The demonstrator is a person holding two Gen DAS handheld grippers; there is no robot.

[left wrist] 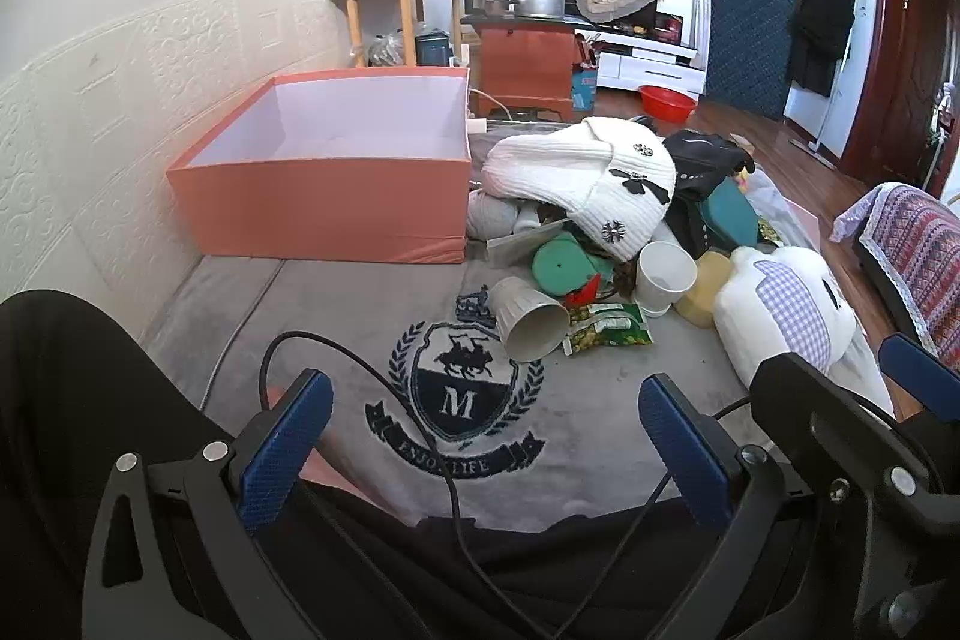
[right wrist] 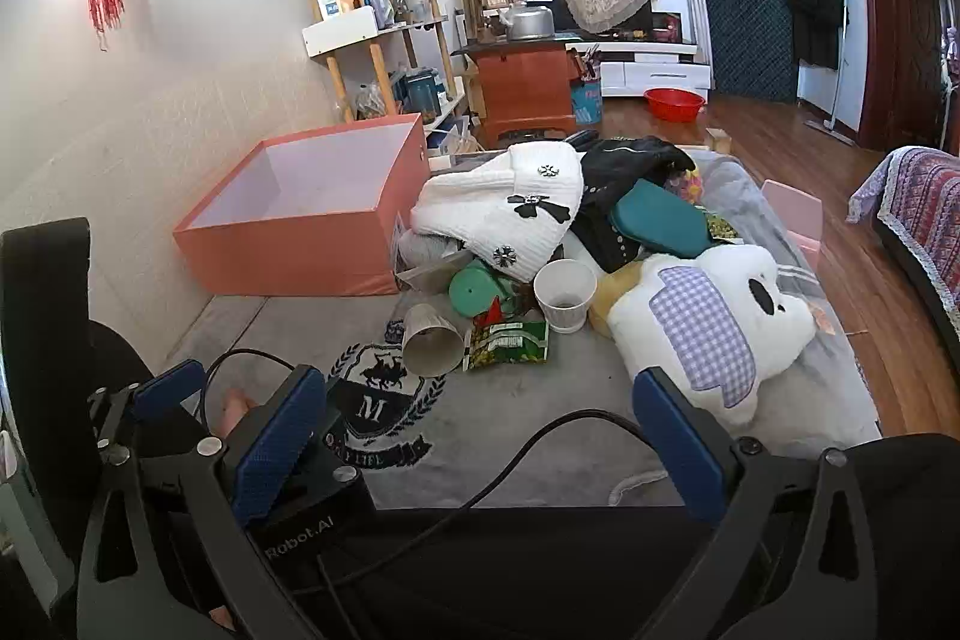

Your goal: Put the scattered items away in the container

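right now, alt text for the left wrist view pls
An open orange box, nothing visible inside, sits on a grey rug left of a heap holding a white knit hat, two cups, a snack packet and a plush pillow. The left gripper hangs open, jaws holding nothing.

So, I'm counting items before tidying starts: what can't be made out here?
- Under the white knit hat, both views: the hat hides what lies beneath.
- Black item behind it: too crumpled to identify.
- Snack bag print: too small.
- Orange box floor, both views: near wall hides part.
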